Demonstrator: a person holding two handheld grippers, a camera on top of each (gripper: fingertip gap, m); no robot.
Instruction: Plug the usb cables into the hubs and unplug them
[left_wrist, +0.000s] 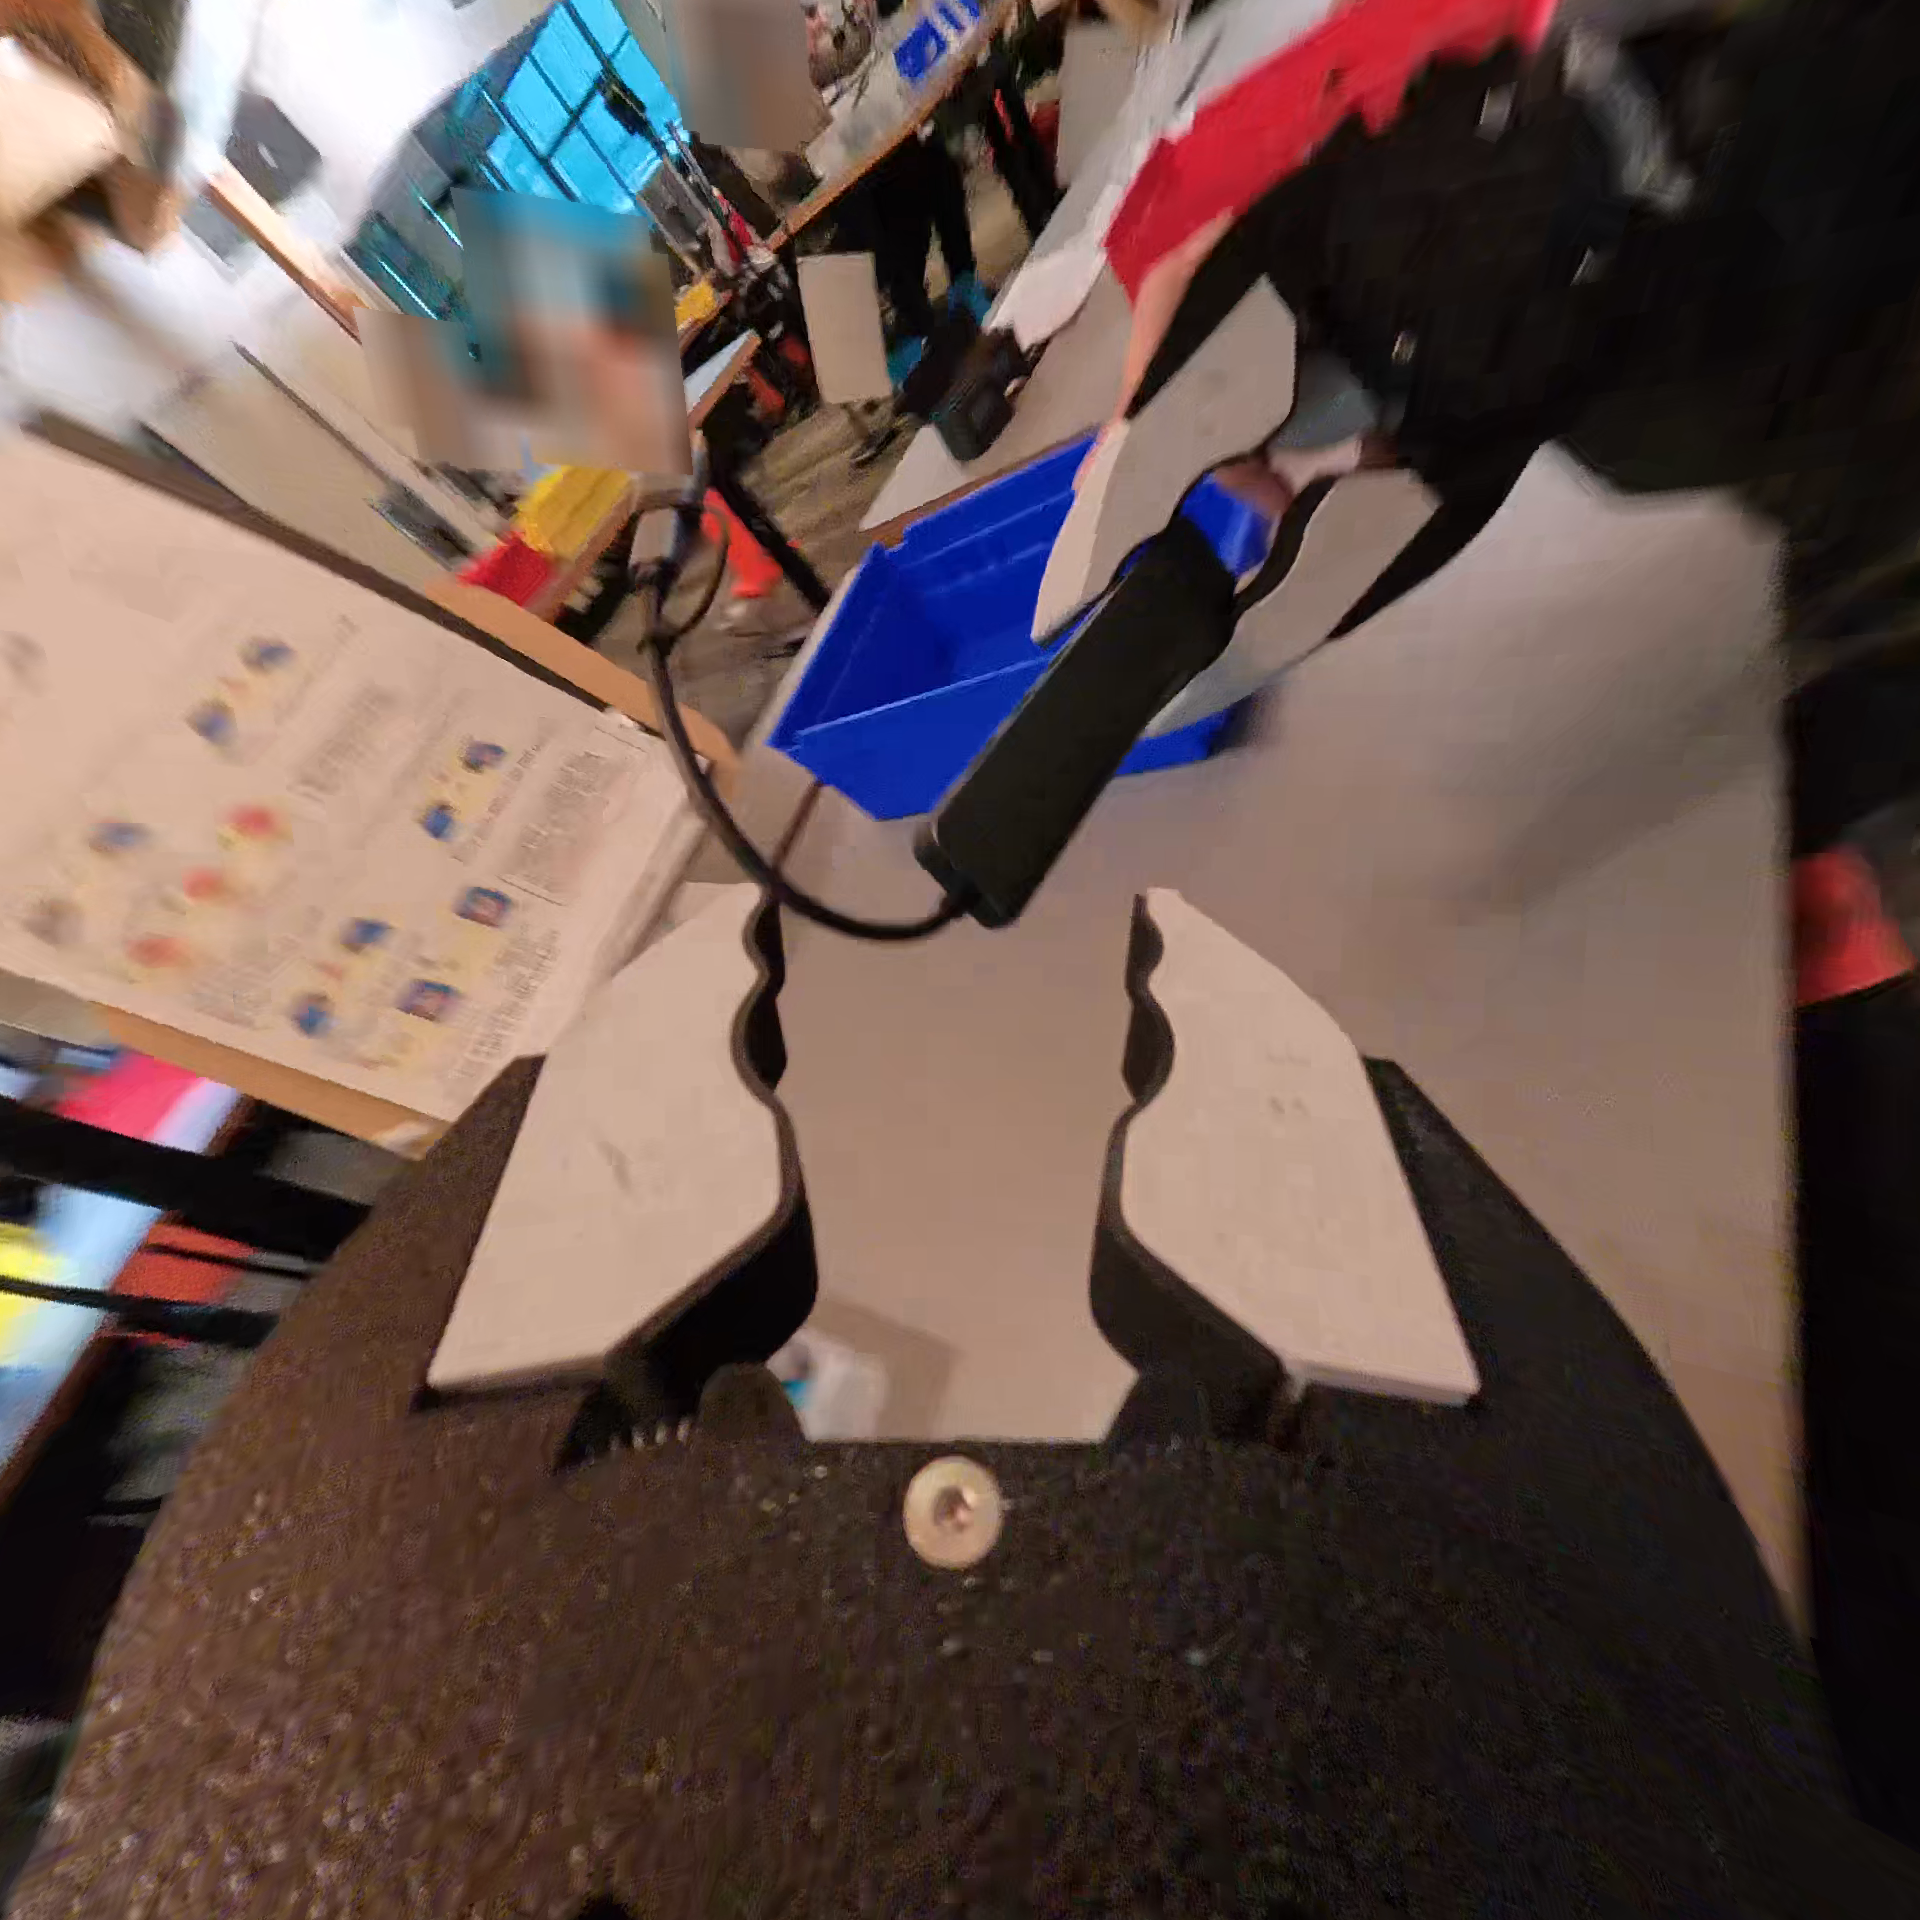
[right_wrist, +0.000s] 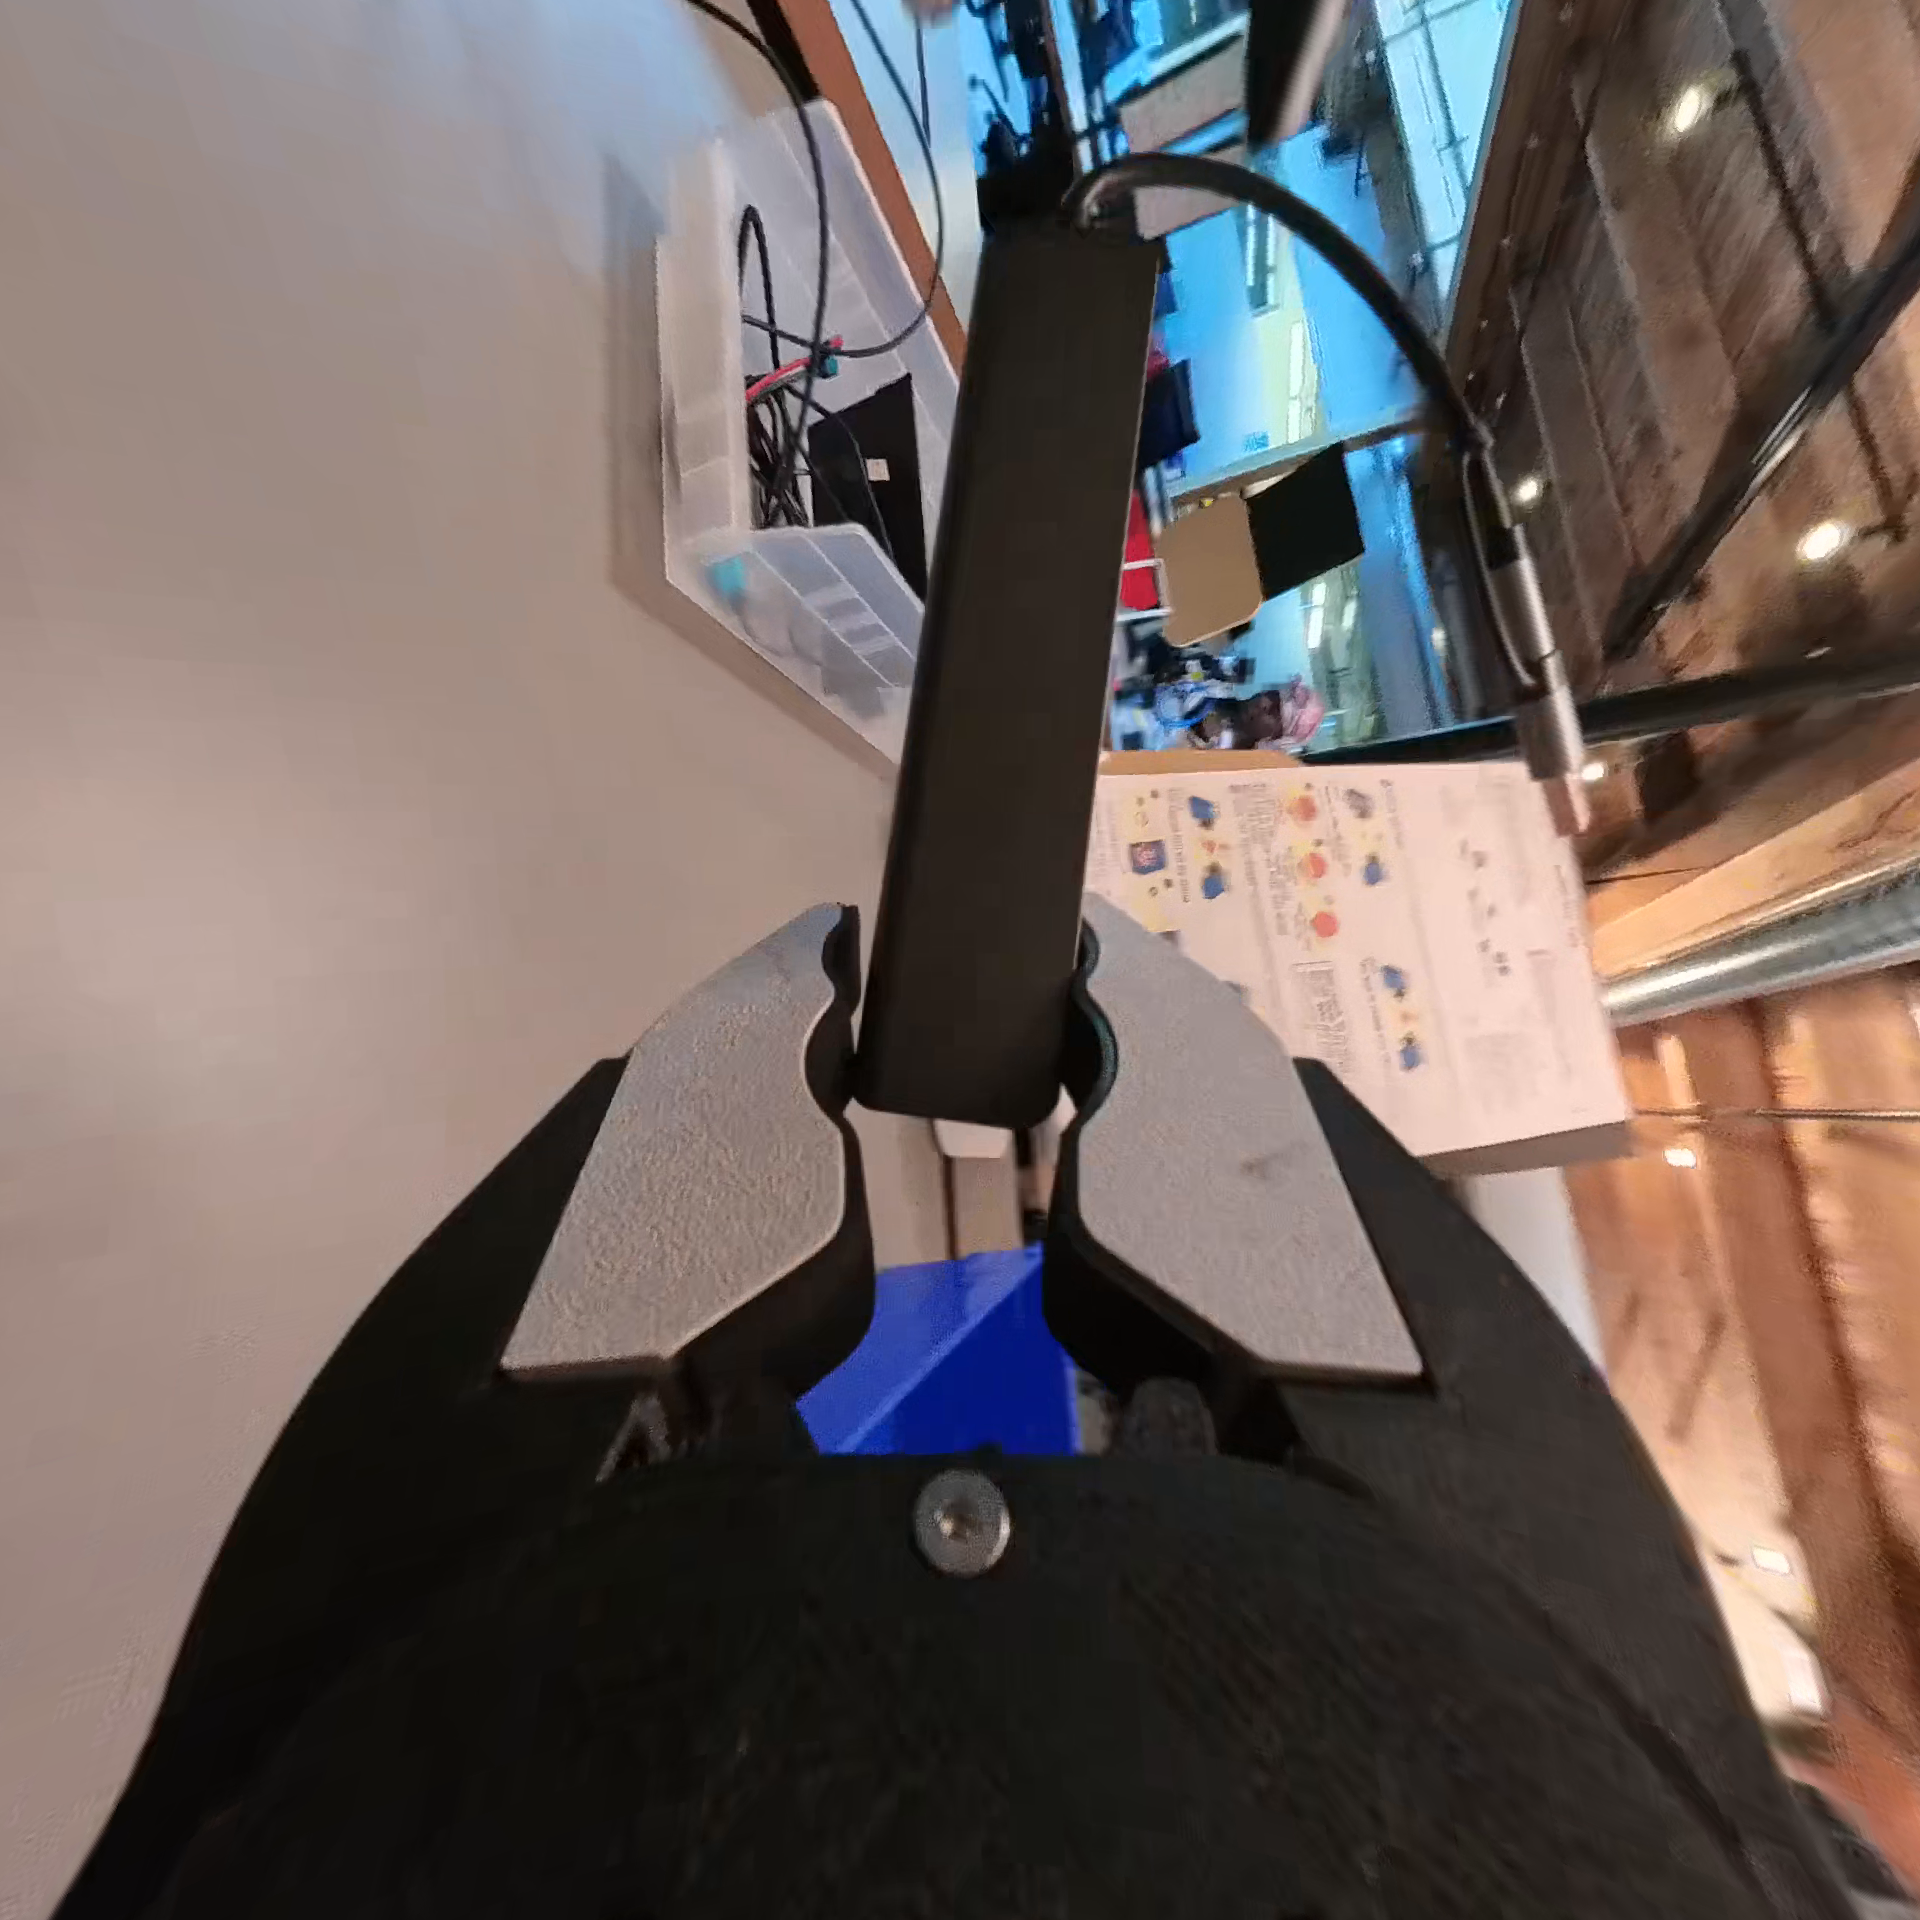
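**A:** What lies around the work?

**B:** A blue bin (left_wrist: 935, 675) sits on the pale table (left_wrist: 1403, 831), just behind the right gripper (left_wrist: 1174, 561). A printed sheet (left_wrist: 312, 831) lies at the table's left edge. In the right wrist view, a clear plastic organiser box (right_wrist: 790, 582) holds tangled cables and small parts.

**A:** And the hub?

**B:** The black USB hub (right_wrist: 1008, 644), a long slim bar, is clamped by one end between the right gripper's (right_wrist: 961, 1023) grey fingers (right_wrist: 707, 1153). Its black cable (right_wrist: 1351, 301) leaves the far end and curves away to a silver plug that hangs free.

**A:** The left gripper?

**B:** The left gripper (left_wrist: 951, 977) is spread wide with nothing between its fingers, held above the table, the hub's cabled end just beyond its tips. Nothing blocks the gap between them.

**A:** How are the tools held?

**B:** The right one reaches in from the upper right, tilted down toward the left one.

**A:** The room?

**B:** A blurred workshop with other tables and bright windows.
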